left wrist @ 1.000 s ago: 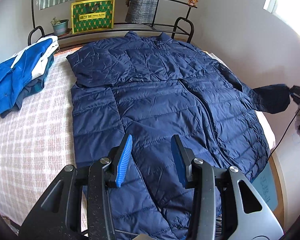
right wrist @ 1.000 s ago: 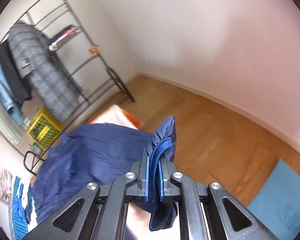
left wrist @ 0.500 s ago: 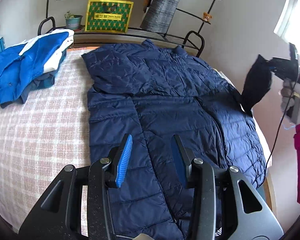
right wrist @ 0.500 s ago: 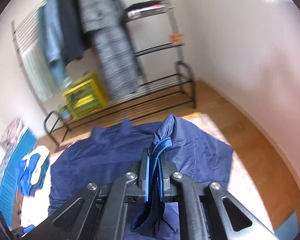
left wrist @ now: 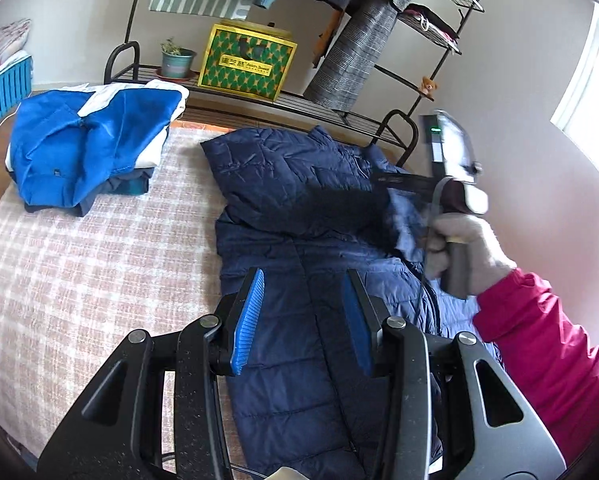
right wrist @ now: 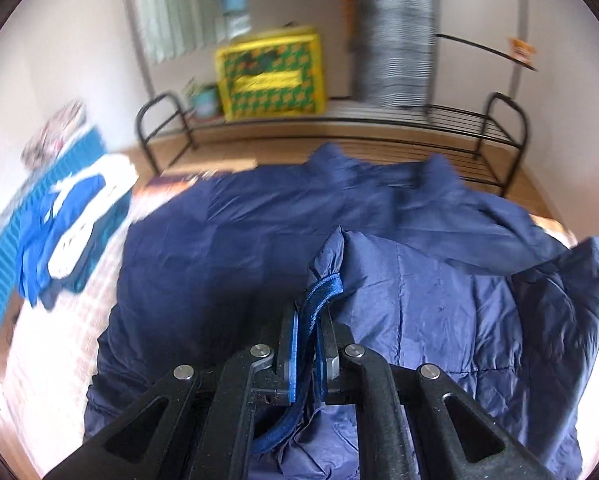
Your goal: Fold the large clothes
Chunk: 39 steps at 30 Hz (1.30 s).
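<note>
A navy quilted jacket [left wrist: 307, 208] lies spread on the checked bed cover [left wrist: 79, 264]. My left gripper [left wrist: 305, 292] hovers open above the jacket's lower front, nothing between its blue pads. My right gripper [right wrist: 309, 320] is shut on the jacket's sleeve cuff [right wrist: 323, 284] and holds the sleeve over the jacket's body [right wrist: 227, 248]. In the left wrist view the right gripper [left wrist: 387, 179] shows blurred over the jacket's right shoulder, held by a gloved hand [left wrist: 467, 248] with a pink sleeve [left wrist: 539, 344].
A pile of folded blue and white clothes [left wrist: 91, 140] lies at the bed's far left corner. Behind the bed stands a black metal rack [left wrist: 339, 108] with a yellow-green box [left wrist: 245, 64], a potted plant [left wrist: 176, 60] and hanging clothes [left wrist: 363, 48]. A blue crate [left wrist: 3, 84] stands left.
The right gripper has swung the sleeve from out beyond the bed's right side inward over the jacket. My left gripper has shifted across the jacket and rolled a little.
</note>
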### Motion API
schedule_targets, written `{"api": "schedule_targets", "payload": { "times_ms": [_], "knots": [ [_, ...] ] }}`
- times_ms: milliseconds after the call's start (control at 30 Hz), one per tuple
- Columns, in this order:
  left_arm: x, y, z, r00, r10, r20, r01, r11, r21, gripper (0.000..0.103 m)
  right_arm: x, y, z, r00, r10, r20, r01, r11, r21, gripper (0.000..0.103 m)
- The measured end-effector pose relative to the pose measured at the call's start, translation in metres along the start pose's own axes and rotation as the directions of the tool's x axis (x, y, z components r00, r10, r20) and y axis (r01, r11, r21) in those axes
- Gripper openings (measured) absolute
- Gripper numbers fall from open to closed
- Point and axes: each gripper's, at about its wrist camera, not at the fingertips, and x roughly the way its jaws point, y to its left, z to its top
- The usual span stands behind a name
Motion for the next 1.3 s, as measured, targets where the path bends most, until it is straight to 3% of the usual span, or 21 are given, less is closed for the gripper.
{"api": "schedule_targets", "payload": {
  "times_ms": [200,367,567,633,667,700,767,933,1233,1300],
  "knots": [
    [-0.004,0.011,0.002,1.000,0.014,0.005,-0.014,1.000,-0.018,0.041,0.025,0.056,0.022,0.999,0.041,0.007,-0.040,0.995,-0.087,0.005],
    [-0.007,0.020,0.003,1.000,0.016,0.005,-0.016,0.999,-0.044,0.041,0.037,0.066,0.037,0.996,0.082,0.016,-0.081,0.995,-0.064,0.005],
    [-0.007,0.022,0.003,1.000,0.027,0.004,-0.027,0.999,-0.047,0.041,0.072,0.061,0.030,0.993,0.113,-0.034,-0.114,0.993,-0.023,0.006],
    [-0.007,0.019,0.002,0.999,0.041,0.002,-0.041,0.999,-0.035,0.041,0.081,0.059,0.027,0.989,0.140,-0.054,-0.141,0.990,-0.003,0.015],
    [-0.006,0.019,0.001,0.999,0.050,0.002,-0.050,0.998,-0.029,0.041,0.086,0.057,0.026,0.983,0.167,-0.072,-0.167,0.986,0.012,0.035],
    [-0.006,0.018,0.001,0.998,0.061,0.001,-0.060,0.998,-0.020,0.041,0.092,0.054,0.025,0.974,0.205,-0.094,-0.202,0.979,0.035,0.043],
    [-0.006,0.018,-0.001,0.997,0.073,0.001,-0.073,0.997,-0.013,0.041,0.093,0.051,0.022,0.967,0.240,-0.083,-0.235,0.970,0.060,0.042],
    [-0.010,0.017,-0.007,0.996,0.084,0.001,-0.084,0.996,0.004,0.041,0.043,0.027,0.019,0.950,0.311,0.022,-0.311,0.941,0.134,0.044],
    [-0.006,0.013,-0.048,0.996,0.071,-0.062,-0.069,0.997,0.034,0.041,-0.111,-0.031,-0.016,0.953,0.256,0.161,-0.274,0.957,0.100,0.049],
    [-0.005,0.012,-0.062,0.993,0.067,-0.092,-0.066,0.998,0.019,0.041,-0.146,-0.048,-0.033,0.955,0.223,0.194,-0.246,0.964,0.105,0.059]
  ]
}}
